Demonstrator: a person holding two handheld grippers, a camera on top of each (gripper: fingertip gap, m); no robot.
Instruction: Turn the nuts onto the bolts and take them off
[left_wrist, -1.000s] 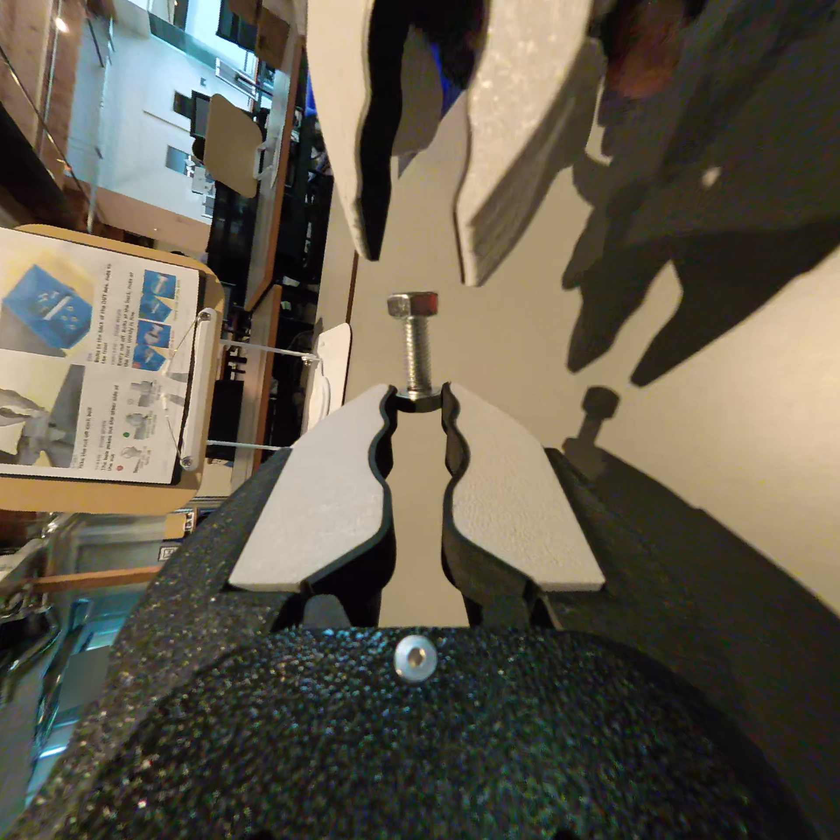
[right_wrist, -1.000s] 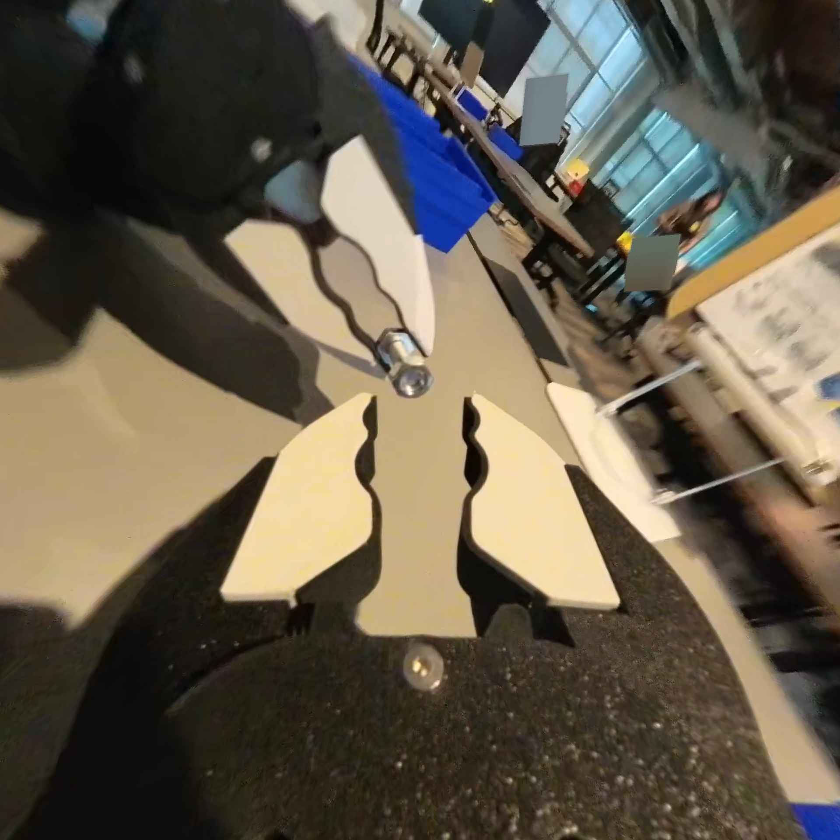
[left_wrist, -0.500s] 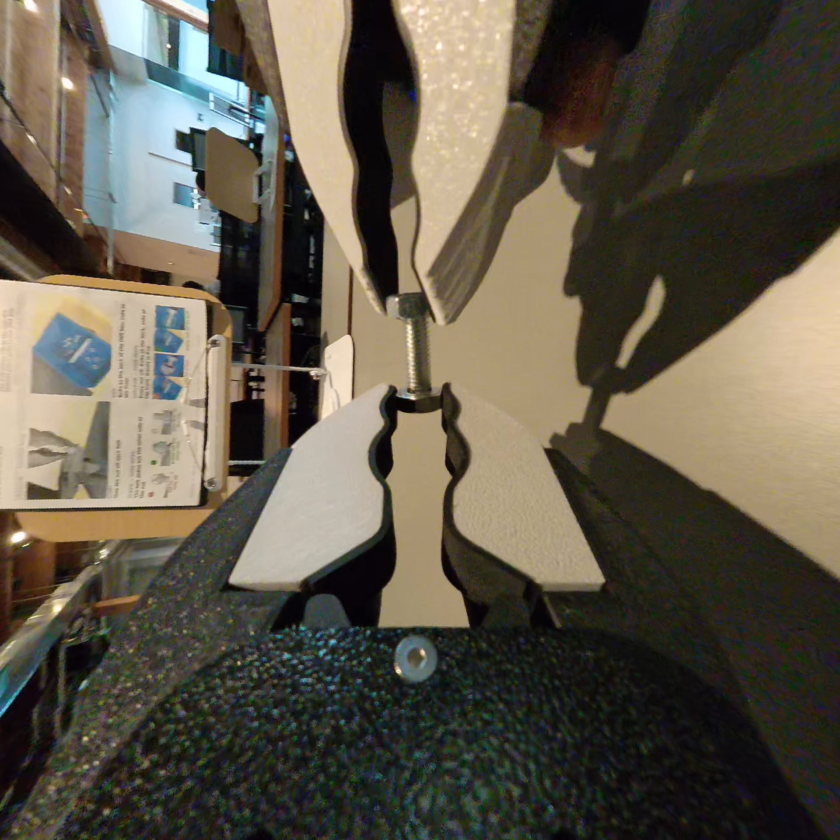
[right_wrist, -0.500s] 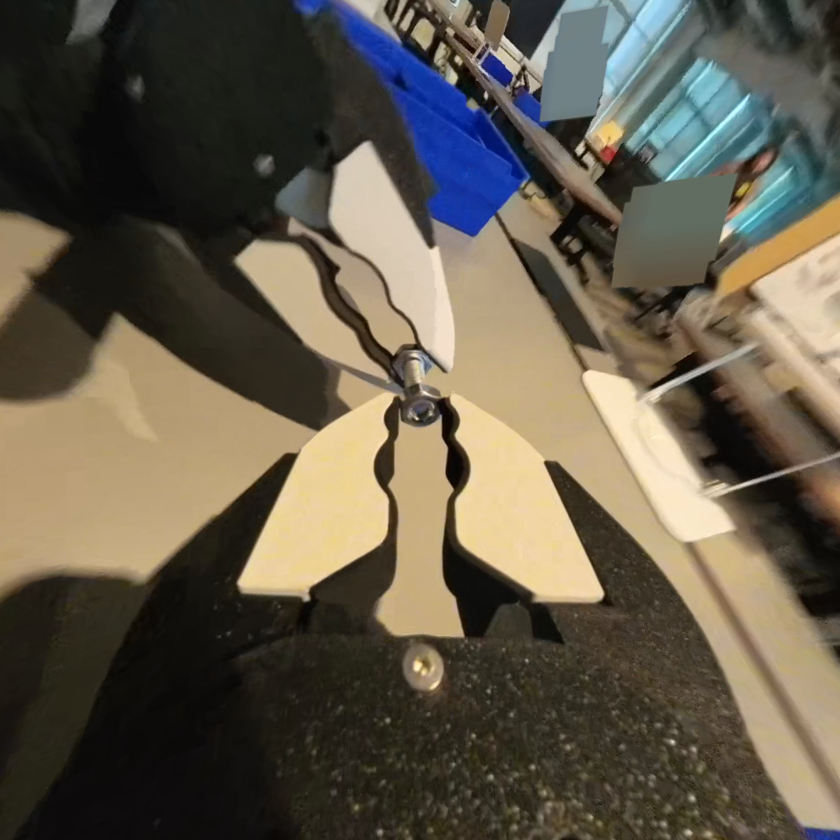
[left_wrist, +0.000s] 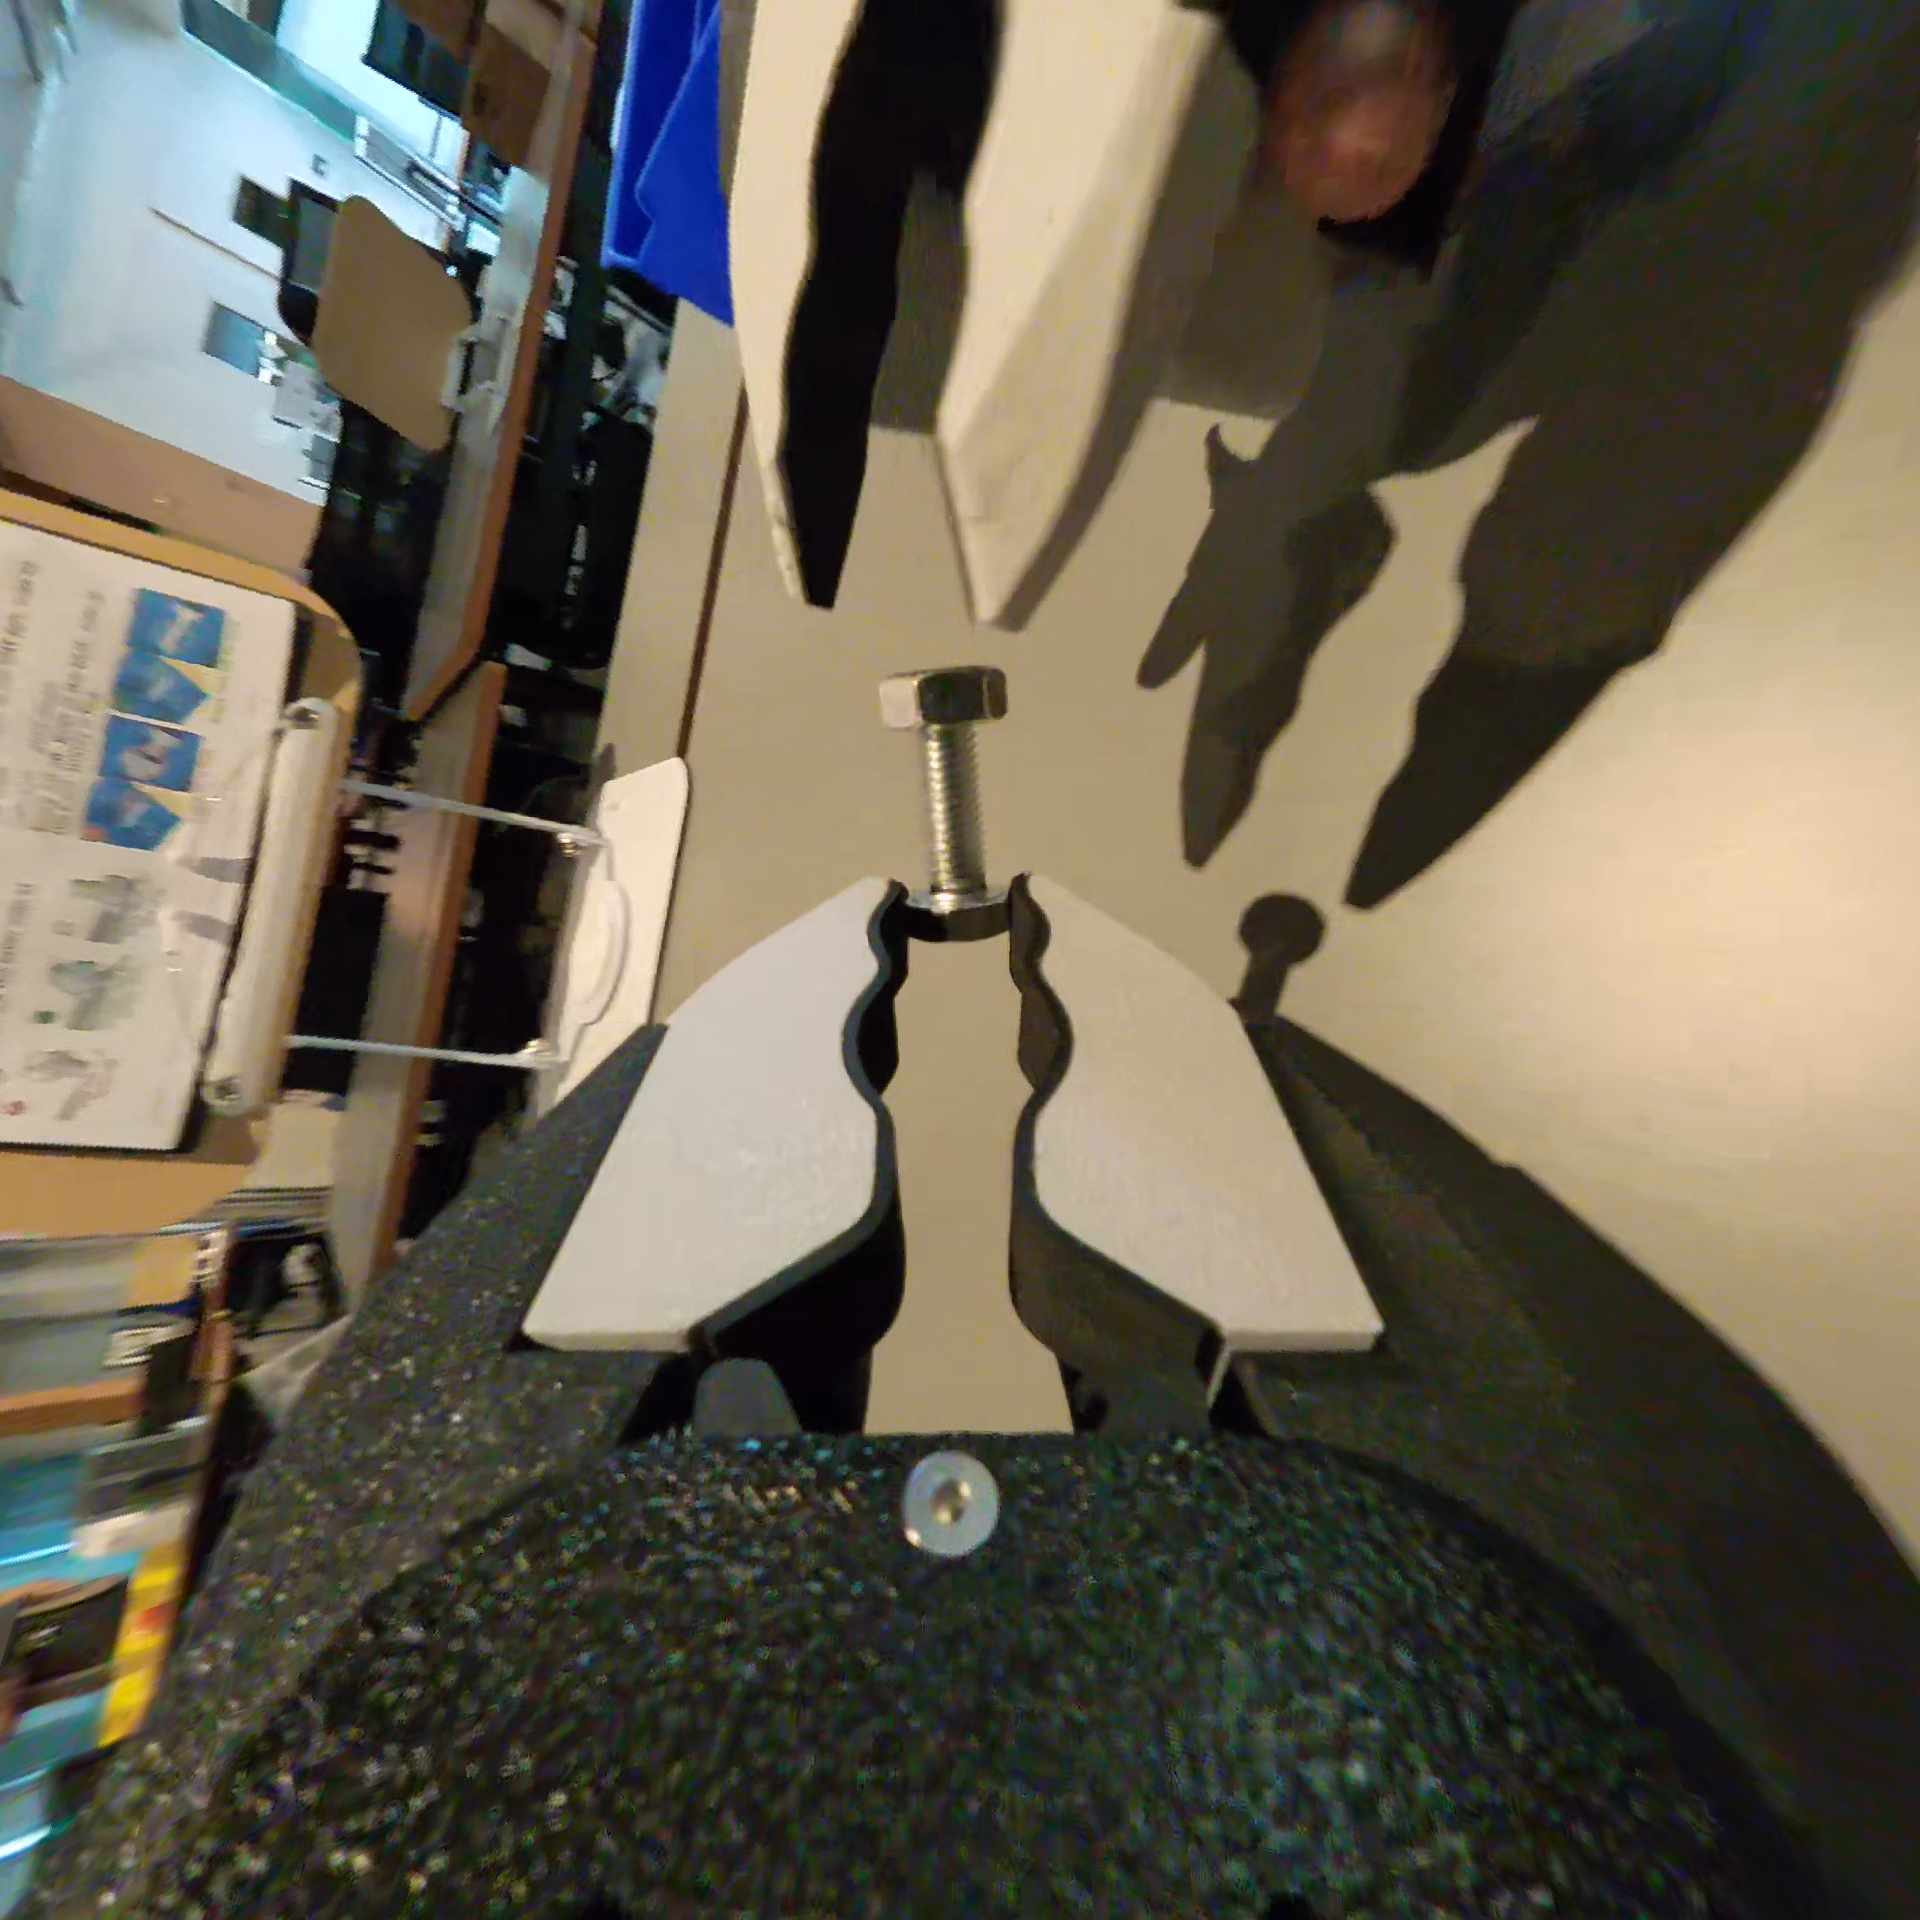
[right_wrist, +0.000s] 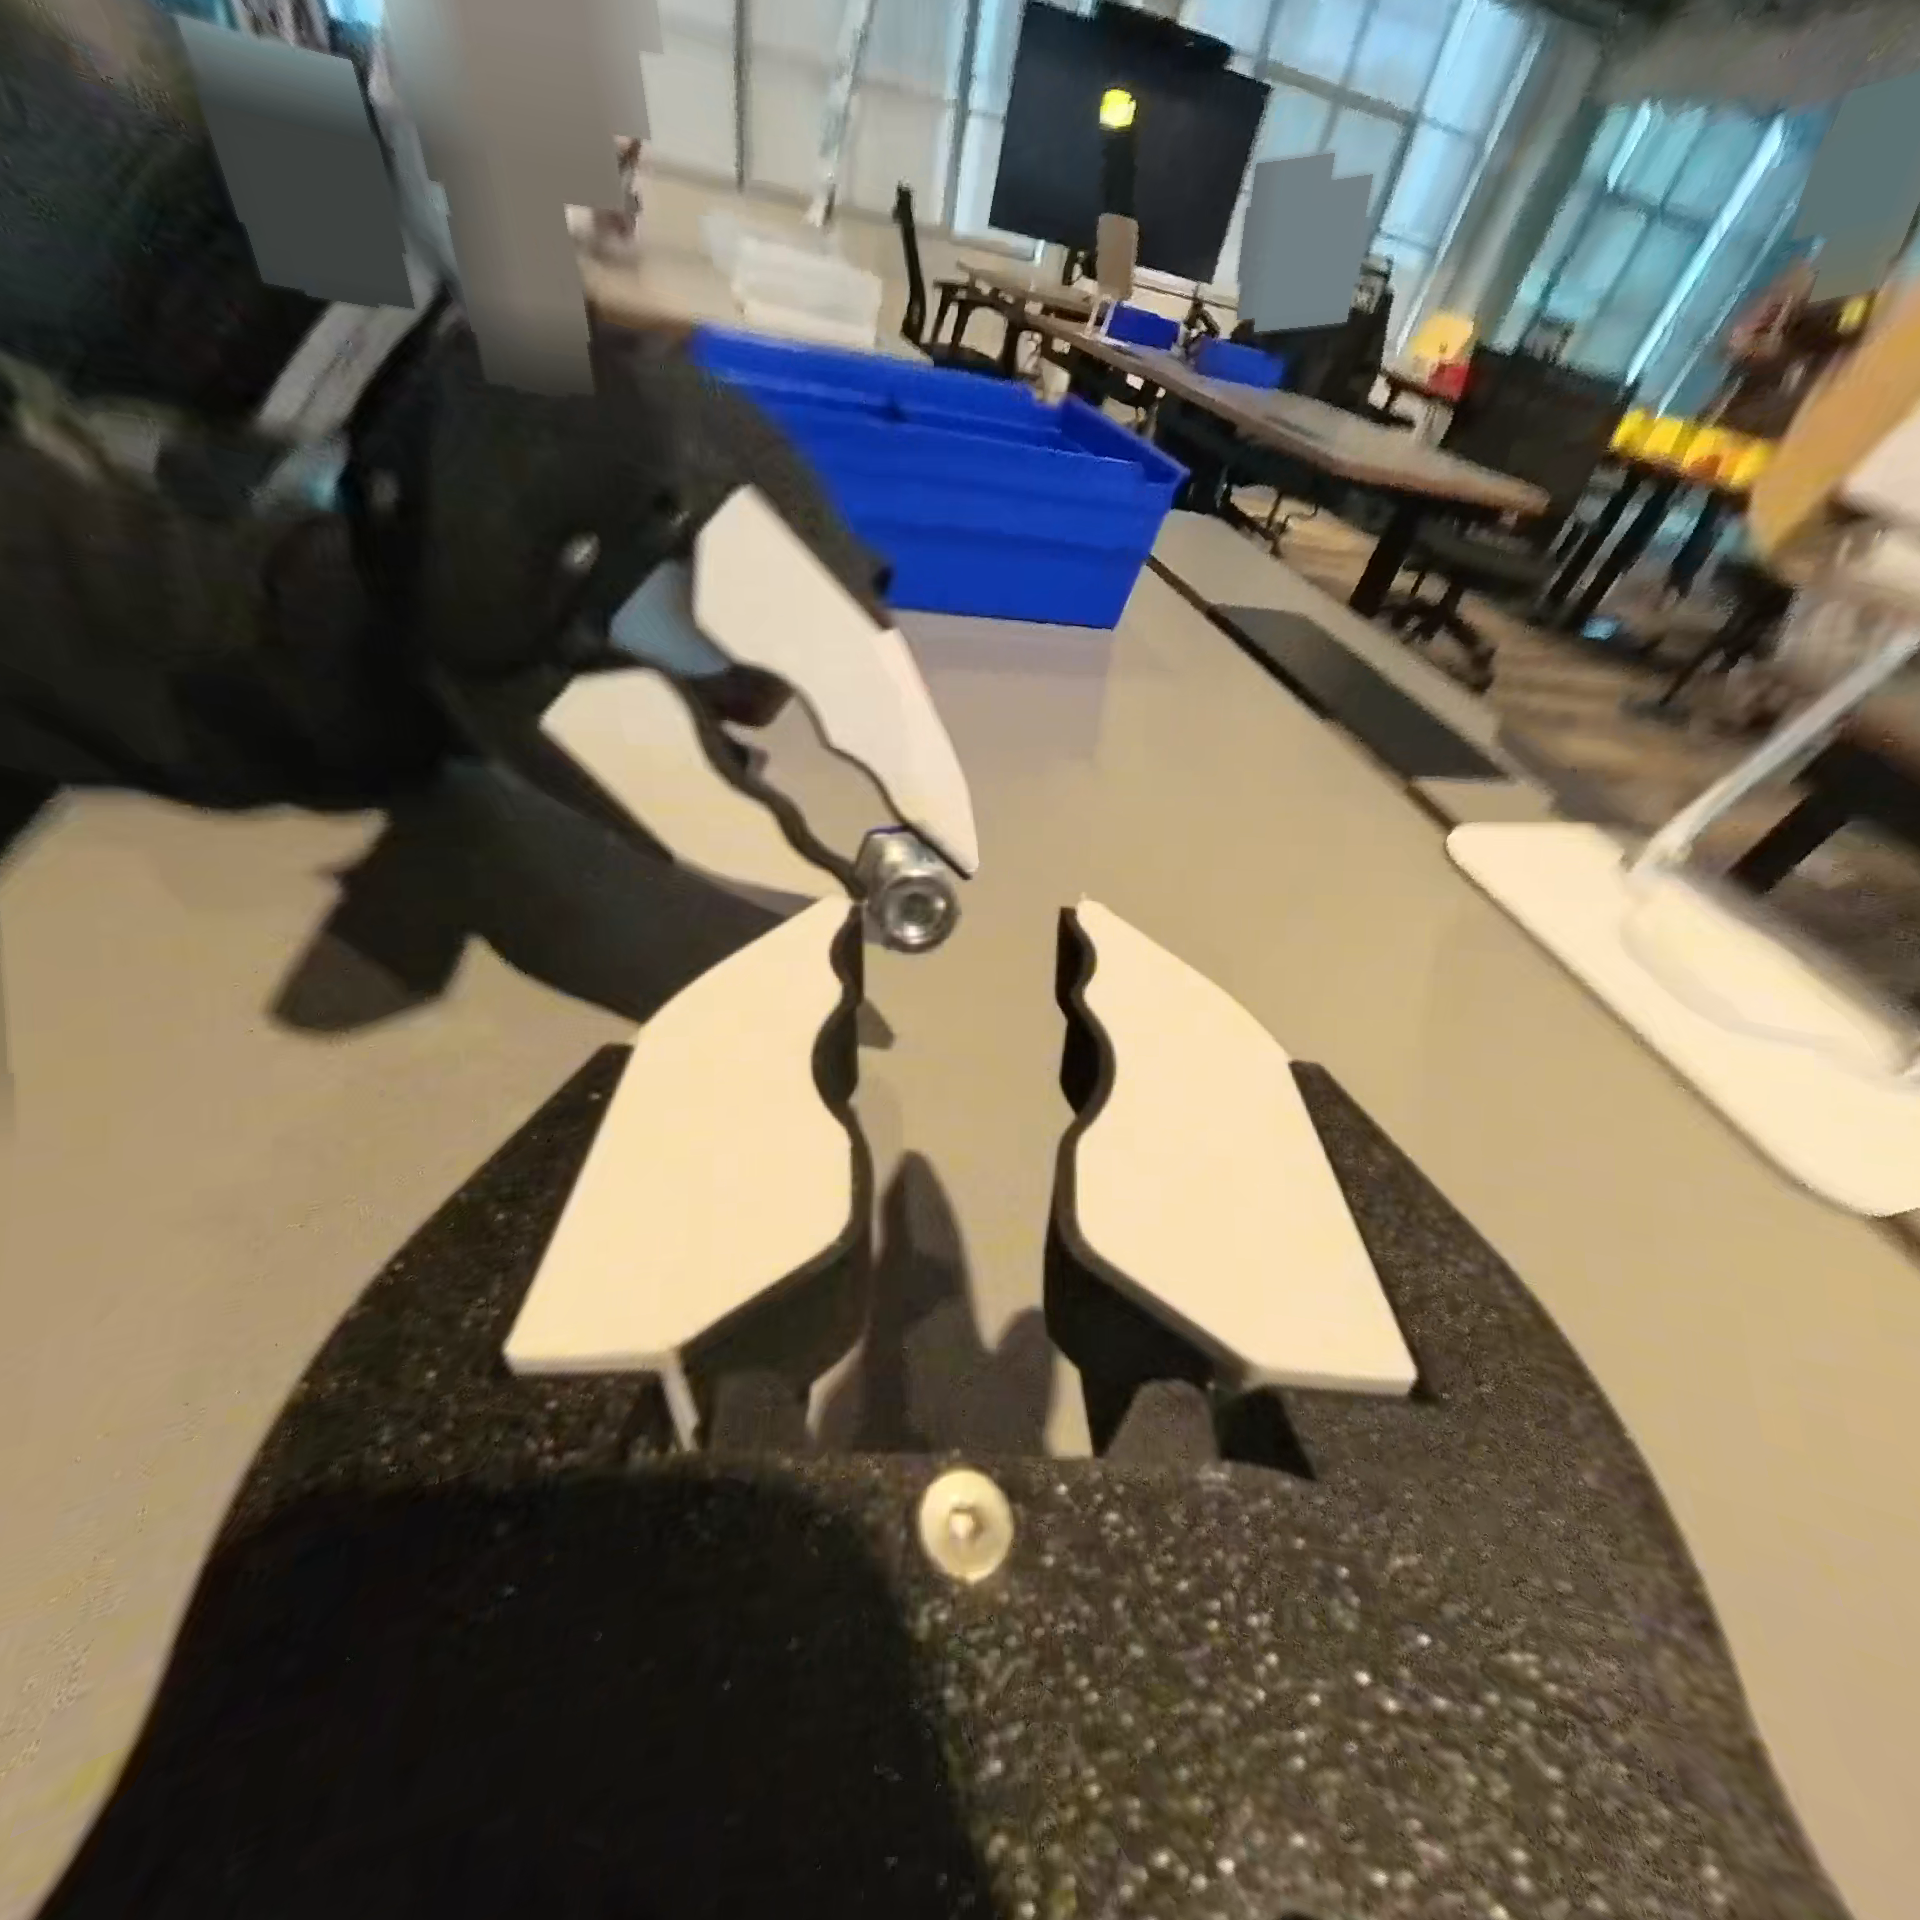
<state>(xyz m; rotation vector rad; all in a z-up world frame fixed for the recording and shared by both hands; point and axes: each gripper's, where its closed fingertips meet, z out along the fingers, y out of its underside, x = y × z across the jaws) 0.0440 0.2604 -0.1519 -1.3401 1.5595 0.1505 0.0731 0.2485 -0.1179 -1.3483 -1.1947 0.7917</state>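
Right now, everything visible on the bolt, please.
The bolt is silvery metal with a hex head and a threaded shank. A nut sits at its far end from the head, and the left gripper is shut on that nut, holding the bolt clear of the table. The head points at the open right gripper, which does not touch it.

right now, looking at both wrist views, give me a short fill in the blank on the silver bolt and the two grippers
1. The left gripper is shut on the hex ____ threaded on the silver steel bolt.
2. The right gripper has its jaws ____.
3. The bolt's hex head is gripped by ____ gripper.
4. Behind the left gripper on the grey table stands a ____ plastic bin.

Missing words: nut; open; neither; blue
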